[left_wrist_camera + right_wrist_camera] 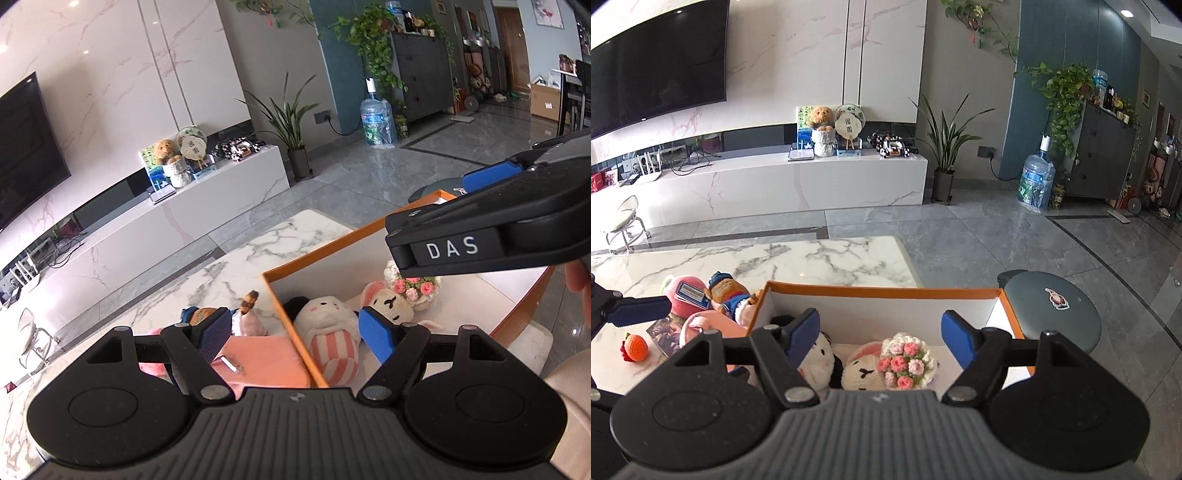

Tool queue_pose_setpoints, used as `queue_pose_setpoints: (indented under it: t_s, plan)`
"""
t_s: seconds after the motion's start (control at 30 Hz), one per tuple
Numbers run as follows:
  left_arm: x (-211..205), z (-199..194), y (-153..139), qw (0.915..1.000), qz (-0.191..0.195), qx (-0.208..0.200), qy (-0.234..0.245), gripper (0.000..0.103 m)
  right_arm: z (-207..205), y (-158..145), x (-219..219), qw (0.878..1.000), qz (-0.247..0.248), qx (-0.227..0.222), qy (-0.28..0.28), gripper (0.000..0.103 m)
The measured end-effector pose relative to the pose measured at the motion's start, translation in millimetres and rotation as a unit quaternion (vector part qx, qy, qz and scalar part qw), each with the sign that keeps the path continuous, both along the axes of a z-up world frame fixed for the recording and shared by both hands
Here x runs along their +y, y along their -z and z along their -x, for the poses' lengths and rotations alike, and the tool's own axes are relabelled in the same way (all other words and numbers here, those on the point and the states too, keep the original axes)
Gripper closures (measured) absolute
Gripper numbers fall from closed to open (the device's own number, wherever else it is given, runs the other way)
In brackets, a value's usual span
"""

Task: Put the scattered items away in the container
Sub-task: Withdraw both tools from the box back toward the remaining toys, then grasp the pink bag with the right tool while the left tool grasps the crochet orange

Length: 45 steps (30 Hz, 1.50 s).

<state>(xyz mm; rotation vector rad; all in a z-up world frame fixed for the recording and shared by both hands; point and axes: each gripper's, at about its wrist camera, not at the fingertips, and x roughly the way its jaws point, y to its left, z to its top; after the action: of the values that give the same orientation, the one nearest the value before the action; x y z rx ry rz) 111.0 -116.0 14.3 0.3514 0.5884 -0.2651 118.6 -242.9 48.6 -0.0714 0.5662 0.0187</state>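
An orange-rimmed white box [284, 291] [886, 293] stands on the marble table. Inside lie a white plush with striped legs [330, 332] [820, 360], a crochet rabbit [391, 304] [862, 369] and a crochet flower bouquet [415, 290] [908, 360]. My left gripper [297, 334] is open and empty, straddling the box's left wall. My right gripper [882, 336] is open and empty above the box's contents; it also shows in the left wrist view [480, 236]. Outside the box lie a pink pouch [258, 356] [701, 325], a bear doll in blue [201, 315] [726, 291], a pink plush [683, 295], a crochet strawberry [635, 347] and a card [665, 332].
The marble table [812, 258] ends just beyond the box. A round grey stool [1056, 310] stands to the right of the box. A small white chair [624, 218], a TV console [794, 181] and grey tiled floor lie beyond.
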Motion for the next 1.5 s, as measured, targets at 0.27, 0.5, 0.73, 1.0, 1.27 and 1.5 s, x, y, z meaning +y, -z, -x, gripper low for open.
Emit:
queue_pose_setpoints:
  t_s: [0.27, 0.5, 0.73, 1.0, 1.27, 1.5]
  plan:
    - [50, 24, -20, 0.9982, 0.034, -0.027, -0.042, 0.014, 33, -15, 48, 0.999, -0.004, -0.037, -0.035, 0.024]
    - [99, 47, -27, 0.9939, 0.052, -0.05, -0.084, 0.013, 57, -12, 95, 0.997, -0.006, -0.06, -0.056, 0.023]
    - [147, 68, -16, 0.9881, 0.076, -0.061, -0.119, 0.013, 76, 2, 130, 0.995, -0.034, -0.072, -0.058, 0.02]
    - [197, 78, 17, 0.9786, 0.11, -0.058, -0.164, 0.013, 81, 35, 161, 0.996, -0.058, -0.055, -0.042, 0.019]
    - [227, 69, 46, 0.9735, 0.137, -0.049, -0.176, 0.013, 64, 75, 179, 0.998, -0.015, -0.019, -0.051, 0.016]
    - [232, 49, 68, 0.9733, 0.138, -0.02, -0.182, 0.013, 41, 100, 188, 0.998, 0.012, -0.005, -0.062, 0.016]
